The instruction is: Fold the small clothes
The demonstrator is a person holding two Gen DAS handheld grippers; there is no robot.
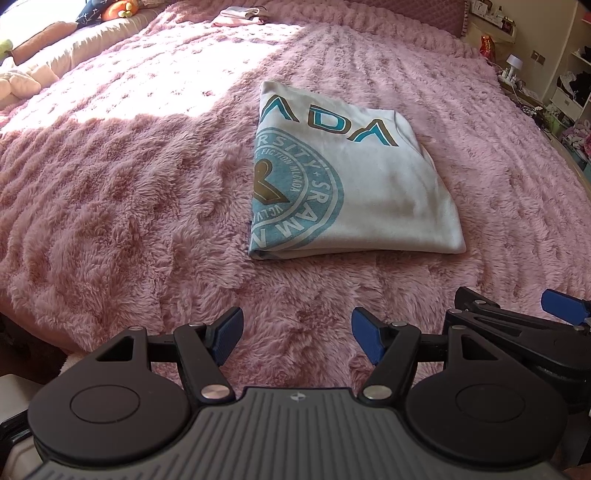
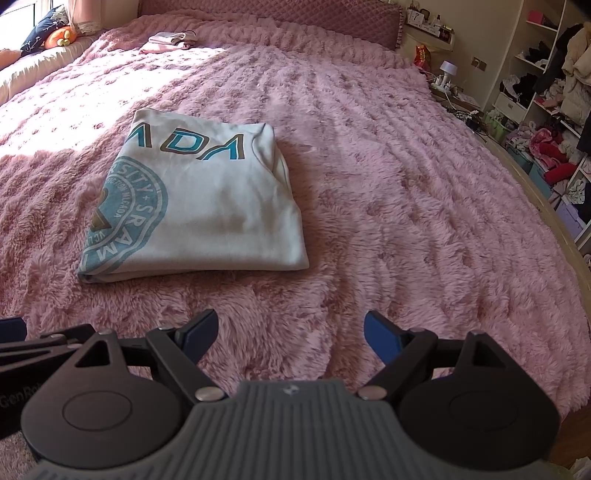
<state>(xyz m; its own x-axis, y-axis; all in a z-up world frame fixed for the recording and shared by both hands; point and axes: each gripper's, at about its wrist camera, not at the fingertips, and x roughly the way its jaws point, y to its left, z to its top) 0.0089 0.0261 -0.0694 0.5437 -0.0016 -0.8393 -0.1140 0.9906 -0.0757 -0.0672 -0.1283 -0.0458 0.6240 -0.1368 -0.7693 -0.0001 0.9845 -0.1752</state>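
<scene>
A white T-shirt [image 1: 354, 184] with a teal round print and teal letters lies folded into a compact rectangle on the pink fluffy bedspread [image 1: 129, 203]. The same T-shirt [image 2: 207, 214] shows left of centre in the right wrist view. My left gripper [image 1: 297, 338] hovers open near the bed's front edge, short of the shirt, nothing between its blue pads. My right gripper [image 2: 290, 338] is open too, equally empty, to the right of the shirt's near corner. Its fingers [image 1: 561, 306] reach into the left wrist view at the right edge.
A small pink folded garment [image 2: 170, 40] lies far back on the bedspread [image 2: 406, 184]. Pillows and a soft toy [image 1: 118, 9] line the far left side. Shelves crowded with clothes [image 2: 554, 110] and a bedside ledge with a lamp [image 2: 447, 70] stand to the right.
</scene>
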